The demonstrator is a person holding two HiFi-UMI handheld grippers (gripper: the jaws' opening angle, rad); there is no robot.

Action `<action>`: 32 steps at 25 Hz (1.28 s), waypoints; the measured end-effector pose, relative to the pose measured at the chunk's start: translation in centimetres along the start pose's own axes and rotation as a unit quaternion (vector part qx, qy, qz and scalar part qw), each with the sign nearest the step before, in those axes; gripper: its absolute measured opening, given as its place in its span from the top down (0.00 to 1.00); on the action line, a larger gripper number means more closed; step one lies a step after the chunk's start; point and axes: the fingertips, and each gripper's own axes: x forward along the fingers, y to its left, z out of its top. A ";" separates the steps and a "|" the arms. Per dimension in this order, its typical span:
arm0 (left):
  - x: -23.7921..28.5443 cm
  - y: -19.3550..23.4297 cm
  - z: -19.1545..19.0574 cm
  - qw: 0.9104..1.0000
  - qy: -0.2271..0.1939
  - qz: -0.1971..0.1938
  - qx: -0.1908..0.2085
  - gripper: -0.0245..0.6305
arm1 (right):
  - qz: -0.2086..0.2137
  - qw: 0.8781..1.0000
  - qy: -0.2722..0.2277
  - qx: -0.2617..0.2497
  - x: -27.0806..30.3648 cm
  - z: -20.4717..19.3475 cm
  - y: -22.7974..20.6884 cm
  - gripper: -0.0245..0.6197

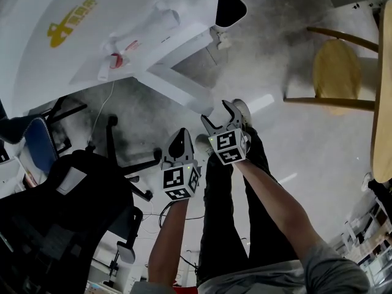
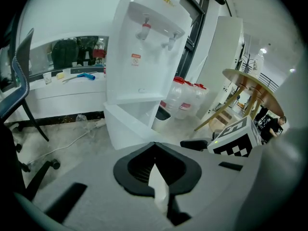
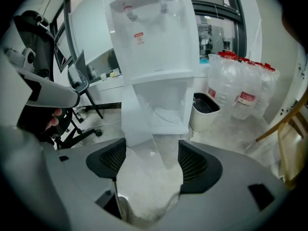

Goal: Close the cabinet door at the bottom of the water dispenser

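Observation:
The white water dispenser point(image 1: 92, 35) stands ahead, its two taps point(image 3: 144, 6) up top. Its bottom cabinet door point(image 1: 177, 84) hangs wide open, swung out to the left point(image 3: 137, 117), and shows the bare white compartment point(image 3: 168, 109). My left gripper point(image 1: 179, 141) is shut with nothing in it, well short of the door point(image 2: 127, 129). My right gripper point(image 1: 220, 115) is open and empty. It points at the door's lower edge from a short way off, not touching it. In the right gripper view, the door and floor show between the pads point(image 3: 108, 160).
A black office chair point(image 1: 67, 219) and a blue chair point(image 1: 37, 143) crowd the left. A white bin point(image 3: 206, 110) and several water bottles point(image 3: 240, 93) stand right of the dispenser. A wooden stool point(image 1: 337, 72) and a table edge point(image 1: 383, 103) are at far right. A cable point(image 1: 101, 112) runs along the floor.

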 end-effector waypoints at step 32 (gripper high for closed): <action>9.4 -3.9 7.7 1.000 0.010 0.005 0.002 0.95 | -0.035 0.998 -0.036 0.025 4.3 9.0 -13.7 0.44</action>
